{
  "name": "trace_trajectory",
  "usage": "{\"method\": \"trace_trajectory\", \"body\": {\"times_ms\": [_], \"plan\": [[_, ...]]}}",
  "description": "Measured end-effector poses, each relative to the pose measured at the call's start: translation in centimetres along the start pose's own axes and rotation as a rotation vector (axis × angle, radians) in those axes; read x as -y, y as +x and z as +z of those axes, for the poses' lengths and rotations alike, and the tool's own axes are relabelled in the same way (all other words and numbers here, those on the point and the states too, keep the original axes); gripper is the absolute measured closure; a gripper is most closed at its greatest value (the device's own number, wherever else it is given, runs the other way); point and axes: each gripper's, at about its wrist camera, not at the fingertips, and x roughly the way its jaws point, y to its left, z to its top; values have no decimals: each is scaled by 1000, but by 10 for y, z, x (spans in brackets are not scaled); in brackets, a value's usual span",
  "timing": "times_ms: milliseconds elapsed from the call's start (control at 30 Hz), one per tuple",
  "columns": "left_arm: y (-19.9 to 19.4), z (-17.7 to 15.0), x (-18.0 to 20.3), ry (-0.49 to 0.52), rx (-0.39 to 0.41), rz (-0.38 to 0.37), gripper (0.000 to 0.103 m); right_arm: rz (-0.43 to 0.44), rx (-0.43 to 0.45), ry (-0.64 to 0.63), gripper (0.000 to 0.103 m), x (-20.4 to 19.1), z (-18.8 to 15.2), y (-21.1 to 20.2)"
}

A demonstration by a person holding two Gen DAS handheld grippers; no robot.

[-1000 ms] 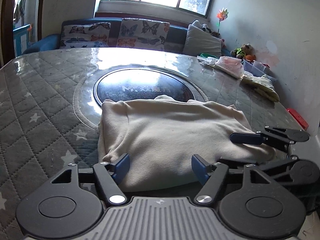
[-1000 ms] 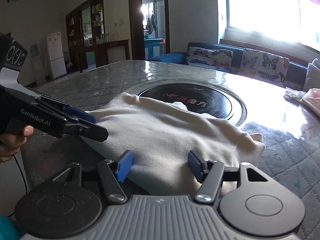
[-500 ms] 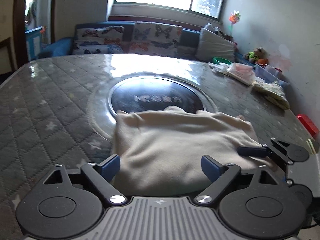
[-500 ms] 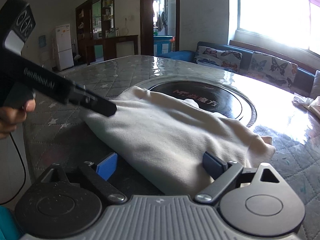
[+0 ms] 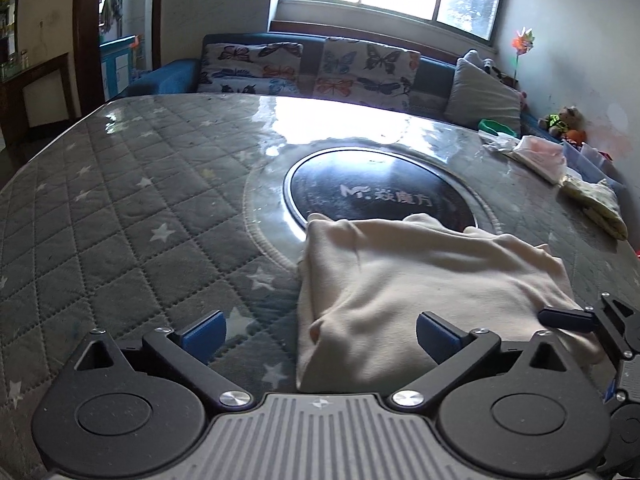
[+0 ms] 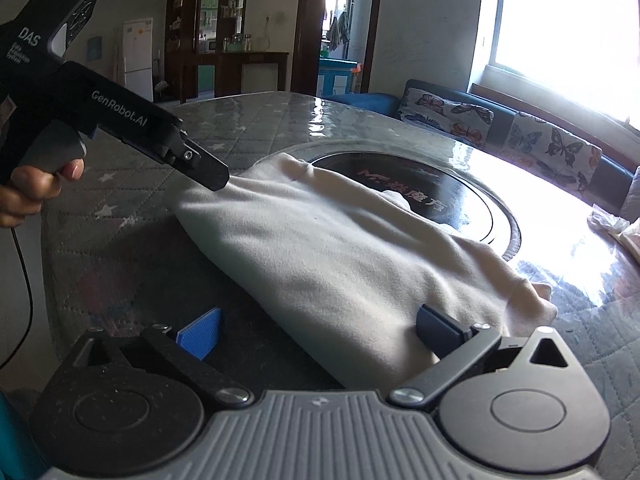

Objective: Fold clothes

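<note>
A folded cream garment (image 5: 424,280) lies on the quilted table, partly over the black round plate; it also shows in the right wrist view (image 6: 352,256). My left gripper (image 5: 320,334) is open and empty, its jaws wide apart at the garment's near left corner. It shows from the side in the right wrist view (image 6: 208,172), just above the cloth's far corner. My right gripper (image 6: 318,330) is open and empty at the garment's near edge, and shows at the right edge of the left wrist view (image 5: 568,316).
The table has a grey star-quilted cover (image 5: 120,208) and a black round centre plate (image 5: 380,196). Other clothes lie in a pile (image 5: 540,152) at the far right edge. A sofa with butterfly cushions (image 5: 312,68) stands behind the table.
Both grippers have opened wider and drawn back and up from the garment. The left one has shifted left, so the garment sits further right in its view.
</note>
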Motion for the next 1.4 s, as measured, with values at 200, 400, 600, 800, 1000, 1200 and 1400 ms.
{"method": "trace_trajectory", "body": {"times_ms": [200,400,600,800,1000,1200,1400], "plan": [[5,-2,-5,-27,-32,10,0,-7,-1,-10,0,-1,0,0],[10,-5,-9,-58,-74,18,0,-7,4,-11,0,-1,-1,1],[15,-6,-14,-88,-108,25,0,-3,2,-7,0,0,0,2],[16,-7,-13,-83,-111,29,0,-3,1,-6,0,0,0,2],[18,-6,-10,-71,-122,44,0,-5,-4,-8,0,-1,2,2],[19,-5,-11,-68,-127,43,0,-18,-6,-5,0,-3,4,2],[19,-6,-10,-62,-125,46,0,-18,-12,22,0,-3,9,0]]}}
